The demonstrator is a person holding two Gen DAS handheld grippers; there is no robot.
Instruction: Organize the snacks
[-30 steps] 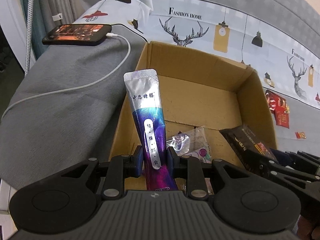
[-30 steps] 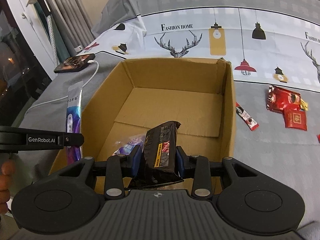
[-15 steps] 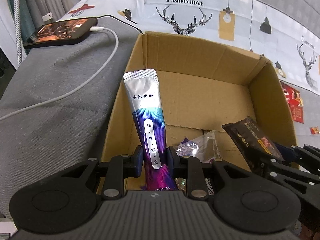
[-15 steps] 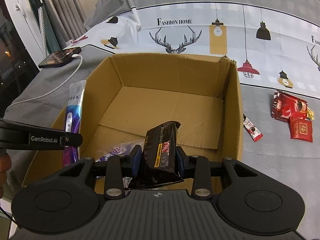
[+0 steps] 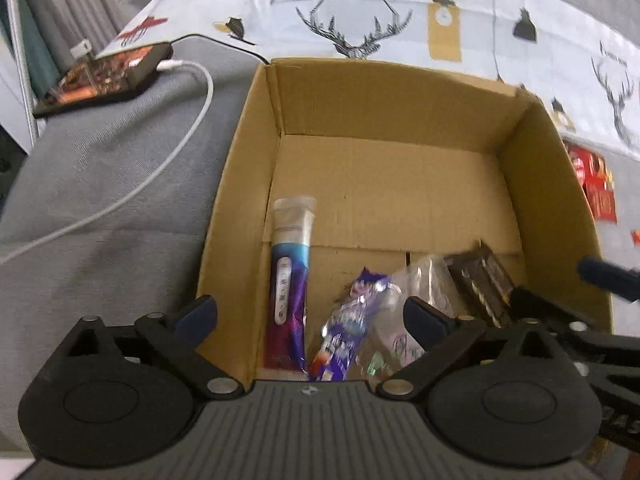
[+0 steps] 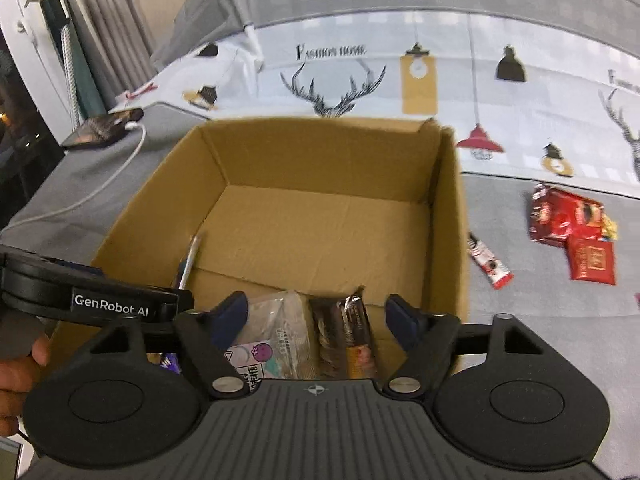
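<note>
An open cardboard box (image 5: 552, 200) (image 6: 448, 208) sits on the bed. My left gripper (image 5: 310, 312) is open over its near left corner. The silver and purple stick pack (image 5: 290, 276) leans inside the box against the left wall; it shows edge-on in the right wrist view (image 6: 188, 260). My right gripper (image 6: 318, 312) is open over the box's near edge. The black snack pack (image 6: 348, 332) (image 5: 480, 284) lies in the box below it, beside a clear packet (image 6: 276, 336) and a purple wrapper (image 5: 352, 328).
Red snack packets (image 6: 572, 232) and a small red and black stick (image 6: 490, 260) lie on the grey bedspread right of the box. A phone (image 5: 104, 76) with a white cable (image 5: 168, 160) lies to the left. Curtains (image 6: 100, 40) hang at far left.
Both grippers opened and let go. The stick pack dropped into the box on the left, and the black snack pack dropped into the box at the near side.
</note>
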